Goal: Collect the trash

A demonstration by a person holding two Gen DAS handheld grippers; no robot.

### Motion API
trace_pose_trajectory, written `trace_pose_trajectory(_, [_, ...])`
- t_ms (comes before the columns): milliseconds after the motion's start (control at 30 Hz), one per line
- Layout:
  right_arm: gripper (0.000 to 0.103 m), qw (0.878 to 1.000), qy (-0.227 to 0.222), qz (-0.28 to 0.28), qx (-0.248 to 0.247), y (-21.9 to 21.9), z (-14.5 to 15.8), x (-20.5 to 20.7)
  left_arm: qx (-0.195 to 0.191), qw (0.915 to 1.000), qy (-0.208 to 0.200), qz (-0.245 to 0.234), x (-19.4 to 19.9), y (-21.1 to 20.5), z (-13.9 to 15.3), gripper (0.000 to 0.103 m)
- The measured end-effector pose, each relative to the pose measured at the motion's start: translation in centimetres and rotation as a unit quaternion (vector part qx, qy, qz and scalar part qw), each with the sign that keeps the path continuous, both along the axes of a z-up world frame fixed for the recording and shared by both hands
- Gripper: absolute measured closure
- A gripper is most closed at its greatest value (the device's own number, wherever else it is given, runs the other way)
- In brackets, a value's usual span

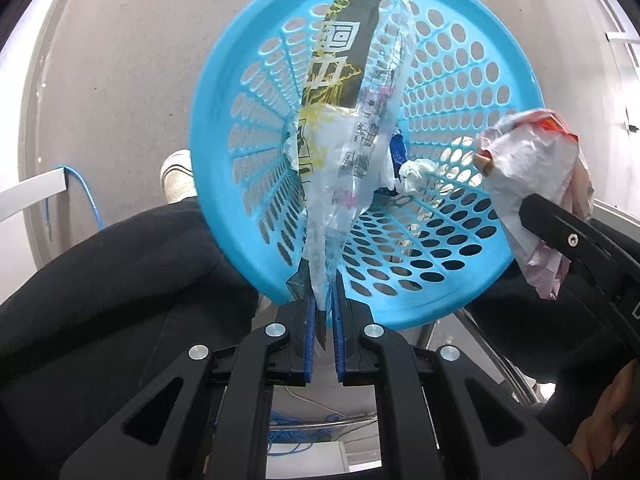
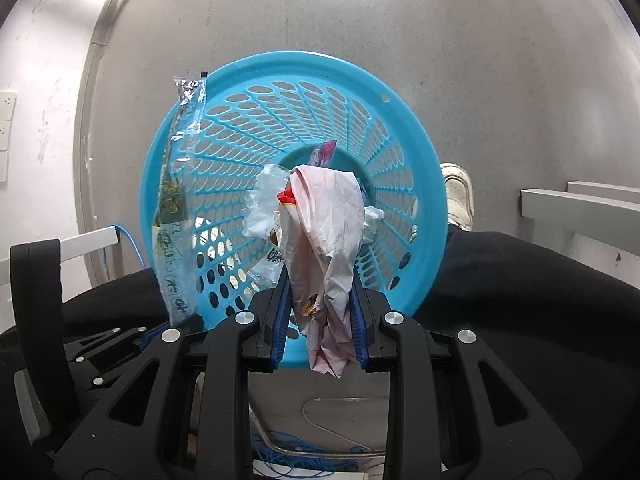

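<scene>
- The left gripper is pinched almost fully closed on the bottom edge of a long clear wrapper, printed black and yellow.
- That wrapper rises straight out from between the blue pads and hangs over the open mouth of the basket.
- The right gripper stands at a narrow gap, clamped on a crumpled pink-white bag with a red scrap at its top.
- This bag fills the space between the two pads and bulges out past the tips, also over the basket's mouth.
- In the left view the bag sits at the basket's right rim, well apart from the wrapper.
- The blue basket stands on the grey floor, just beyond both grippers.
- Inside it lie a crumpled white wad and a few other scraps at the bottom.
- A white shoe stands just beside the basket.
</scene>
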State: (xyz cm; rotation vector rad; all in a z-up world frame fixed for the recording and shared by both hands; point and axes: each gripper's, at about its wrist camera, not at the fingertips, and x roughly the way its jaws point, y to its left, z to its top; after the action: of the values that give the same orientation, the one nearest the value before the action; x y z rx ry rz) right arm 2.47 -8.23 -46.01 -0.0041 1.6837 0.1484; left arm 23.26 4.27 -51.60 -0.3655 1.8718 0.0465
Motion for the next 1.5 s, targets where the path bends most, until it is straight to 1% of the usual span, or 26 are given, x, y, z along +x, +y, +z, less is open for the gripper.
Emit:
trace_pose_trajectory(167, [0.077, 1.0, 0.001, -0.017, 0.002, -0.6, -0.7, 0.5, -0.011, 0.9999, -0.003, -0.01, 0.1, -0.3, 0.4, 0.097])
trace_pose_trajectory(233, [0.074, 1.0, 0.003, -0.021, 0.004, -0.9, -0.7, 0.5, -0.008, 0.9999, -0.011, -0.01, 0.5, -0.2, 0.4, 0.085])
trace_pose_trajectory(267, [0.072, 1.0, 0.004, -0.023, 0.006, -1.0, -0.6, 0.5, -0.007, 0.9998, -0.018, -0.007, 0.6, 0.1, 0.6, 0.068])
trace_pose_trajectory(300, [0.067, 1.0, 0.005, -0.024, 0.009, -1.0, -0.7, 0.5, -0.007, 0.9996, -0.026, -0.002, 0.7, 0.2, 0.9, 0.06])
trace_pose_trajectory(333, [0.063, 1.0, 0.005, -0.026, 0.011, -1.1, -0.7, 0.5, -0.005, 0.9994, -0.034, 0.004, 0.8, 0.6, 1.3, 0.06])
trace_pose_trajectory(433, [0.062, 0.999, 0.006, -0.033, 0.013, -1.3, -0.5, 0.5, -0.005, 0.9984, -0.05, 0.025, 0.8, 1.4, 2.2, 0.06])
trace_pose_trajectory(533, [0.057, 0.999, 0.01, -0.03, 0.014, -1.1, -0.5, 0.4, 0.001, 0.9977, -0.062, 0.027, 0.8, 1.7, 3.1, 0.06])
trace_pose_trajectory(667, [0.057, 1.0, -0.001, -0.02, 0.015, -0.9, 0.3, 0.1, 0.004, 0.9957, -0.08, 0.047, 0.5, 2.5, 4.4, 0.06])
trace_pose_trajectory(800, [0.057, 1.0, -0.012, -0.012, 0.014, -0.8, 1.6, -0.5, 0.011, 0.9918, -0.112, 0.059, -0.2, 3.0, 6.8, 0.06])
trace_pose_trajectory(900, [0.055, 0.999, -0.024, -0.006, 0.022, -0.9, 3.1, -1.0, 0.008, 0.9873, -0.144, 0.067, -0.7, 3.1, 8.8, 0.06])
trace_pose_trajectory(1000, [0.055, 0.999, -0.043, 0.012, 0.025, -0.4, 5.1, -1.7, -0.014, 0.9829, -0.157, 0.095, -1.5, 3.8, 10.2, 0.06])
trace_pose_trajectory(1067, [0.054, 0.997, -0.059, 0.032, 0.032, 0.0, 6.7, -2.3, -0.011, 0.98, -0.171, 0.102, -2.0, 4.0, 11.3, 0.059])
trace_pose_trajectory(1100, [0.053, 0.996, -0.071, 0.04, 0.033, 0.1, 7.6, -2.6, -0.008, 0.9781, -0.181, 0.102, -2.3, 4.0, 11.9, 0.057])
trace_pose_trajectory(1133, [0.049, 0.995, -0.085, 0.049, 0.034, 0.2, 8.7, -3.0, -0.005, 0.9758, -0.194, 0.101, -2.6, 4.0, 12.6, 0.056])
trace_pose_trajectory(1200, [0.045, 0.991, -0.108, 0.06, 0.041, 0.1, 10.5, -3.9, 0.006, 0.9708, -0.221, 0.093, -3.3, 3.9, 14.3, 0.051])
trace_pose_trajectory(1233, [0.045, 0.99, -0.114, 0.065, 0.045, 0.0, 11.3, -4.3, 0.009, 0.969, -0.23, 0.091, -3.5, 3.7, 14.9, 0.051])
trace_pose_trajectory(1367, [0.042, 0.987, -0.118, 0.096, 0.05, -0.3, 13.4, -5.9, 0.007, 0.9628, -0.255, 0.089, -5.4, 3.8, 17.2, 0.05])
trace_pose_trajectory(1433, [0.04, 0.985, -0.12, 0.111, 0.057, -0.4, 14.4, -7.0, 0.014, 0.9562, -0.278, 0.091, -6.5, 3.9, 18.7, 0.05])
trace_pose_trajectory(1500, [0.038, 0.982, -0.131, 0.121, 0.057, -0.6, 15.5, -7.8, 0.016, 0.9498, -0.3, 0.087, -7.5, 3.8, 20.2, 0.042])
